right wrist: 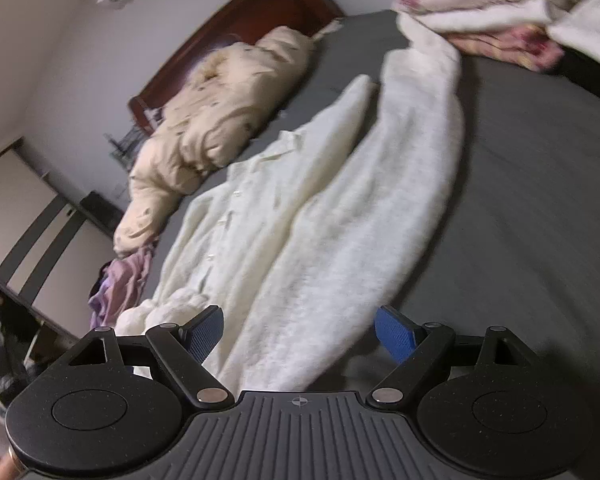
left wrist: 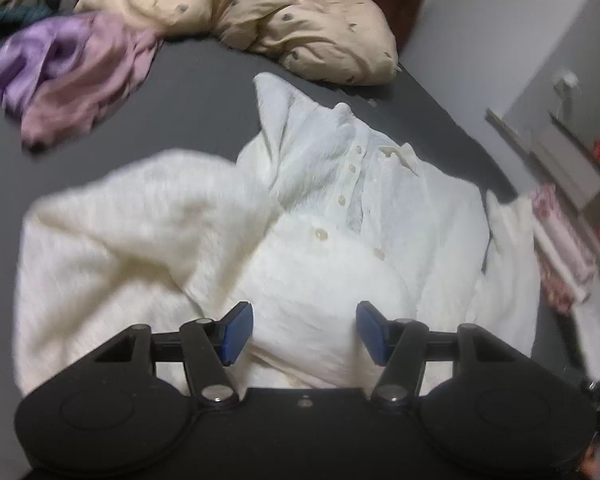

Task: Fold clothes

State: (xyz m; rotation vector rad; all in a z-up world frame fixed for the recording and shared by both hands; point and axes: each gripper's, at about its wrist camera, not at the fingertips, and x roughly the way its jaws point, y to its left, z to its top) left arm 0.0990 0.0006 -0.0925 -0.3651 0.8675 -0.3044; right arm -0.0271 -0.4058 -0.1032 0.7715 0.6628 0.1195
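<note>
Left gripper [left wrist: 305, 332]: jaws apart, nothing clamped, above the hem of the white fleece jacket [left wrist: 308, 240]. Right gripper [right wrist: 299, 334]: jaws wide apart, empty. The jacket lies on the grey bed [right wrist: 520, 200], long axis running away, collar apparently farthest, buttons up. Beyond it: beige quilt [left wrist: 284, 20].

Left wrist view. The left gripper [left wrist: 305, 330] hangs over a white buttoned cardigan [left wrist: 300, 240], blue pads [left wrist: 236, 332] apart with nothing pinched between them. The cardigan lies rumpled on a dark grey bed [left wrist: 204, 112]. Beyond it: a beige duvet [left wrist: 276, 12] and purple clothes [left wrist: 68, 76].
</note>
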